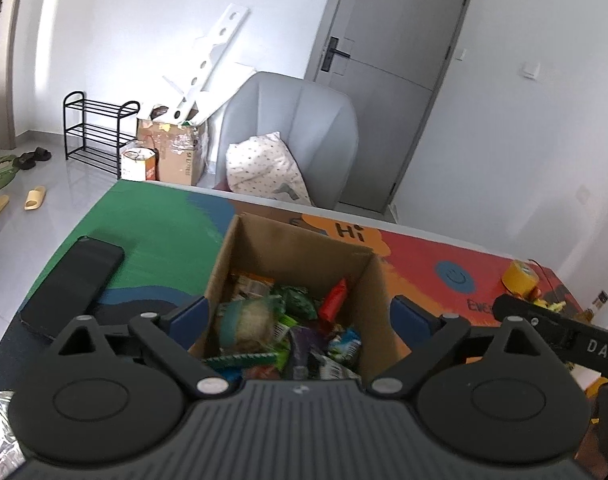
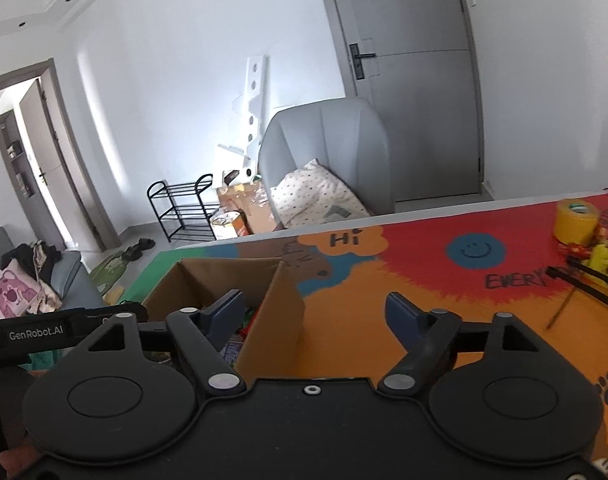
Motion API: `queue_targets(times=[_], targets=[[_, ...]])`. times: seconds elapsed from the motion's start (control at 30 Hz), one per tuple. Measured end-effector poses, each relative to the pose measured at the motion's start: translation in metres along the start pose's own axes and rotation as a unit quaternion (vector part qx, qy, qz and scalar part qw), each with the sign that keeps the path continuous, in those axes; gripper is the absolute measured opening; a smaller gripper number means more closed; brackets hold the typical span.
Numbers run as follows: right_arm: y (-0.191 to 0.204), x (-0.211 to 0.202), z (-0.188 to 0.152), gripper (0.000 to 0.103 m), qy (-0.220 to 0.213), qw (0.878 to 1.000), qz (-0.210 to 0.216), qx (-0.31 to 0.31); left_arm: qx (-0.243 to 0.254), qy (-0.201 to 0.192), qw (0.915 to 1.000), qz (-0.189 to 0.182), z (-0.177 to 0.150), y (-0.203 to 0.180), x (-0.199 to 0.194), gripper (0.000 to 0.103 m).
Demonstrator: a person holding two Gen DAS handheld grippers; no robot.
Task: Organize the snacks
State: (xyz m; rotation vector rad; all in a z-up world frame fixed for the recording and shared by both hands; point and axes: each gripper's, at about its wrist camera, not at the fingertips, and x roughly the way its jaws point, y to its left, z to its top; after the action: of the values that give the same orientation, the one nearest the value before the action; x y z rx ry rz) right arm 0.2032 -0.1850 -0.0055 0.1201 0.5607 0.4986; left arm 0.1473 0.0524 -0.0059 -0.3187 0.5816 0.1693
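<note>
Open brown cardboard box [image 1: 287,280], standing on the colourful painted worktop [image 1: 159,232], heaped with mixed snack packets [image 1: 287,320]: green wrappers, a red pouch, a purple one, a pale round packet at the left. Nothing loose on the worktop beside the box, so, judging by that, the gathering stage looks nearly finished.

Left claw [image 1: 299,314] spread wide, one blue pad outside each side wall of the box, gripping nothing. Right claw [image 2: 316,314] also well open and empty, with the box's right wall between its pads: left pad over the snacks, right pad over the orange worktop.

For the step in hand, most likely clearing off after a drop or squaring the box up:
- Lift straight up before moving sideways, so no pad hooks a cardboard wall and drags the box.
- Keep both claws wide until clear of the rim.
- If steadying the box, press on the side walls evenly; thin card will likely buckle under a one-sided squeeze.
- Mind the black phone [image 1: 71,284] lying just left of the box, and the yellow tape roll [image 2: 576,220] with small clutter at the far right.
- Check for tall packets poking above the rim.
</note>
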Motion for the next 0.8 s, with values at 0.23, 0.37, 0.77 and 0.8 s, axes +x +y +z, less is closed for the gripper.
queue_targets(times=[0.23, 0.37, 0.77, 0.8], targets=[[-0.014, -0.017, -0.003, 0.099, -0.011, 1.0, -0.013, 0.014, 0.026, 0.008, 0.9996, -0.001, -0.002, -0.017, -0.012, 0.103], [-0.023, -0.028, -0.002, 0.103, -0.016, 0.999, -0.02, 0.029, 0.033, 0.002, 0.9995, -0.003, -0.001, -0.022, -0.021, 0.103], [-0.034, -0.058, -0.01, 0.103, -0.011, 0.999, -0.049, 0.021, 0.066, 0.001, 0.9978, 0.001, -0.006, -0.03, -0.043, 0.103], [-0.033, -0.061, -0.011, 0.103, -0.011, 0.999, -0.05, 0.019, 0.068, 0.002, 0.9977, 0.0, -0.007, -0.03, -0.046, 0.103]])
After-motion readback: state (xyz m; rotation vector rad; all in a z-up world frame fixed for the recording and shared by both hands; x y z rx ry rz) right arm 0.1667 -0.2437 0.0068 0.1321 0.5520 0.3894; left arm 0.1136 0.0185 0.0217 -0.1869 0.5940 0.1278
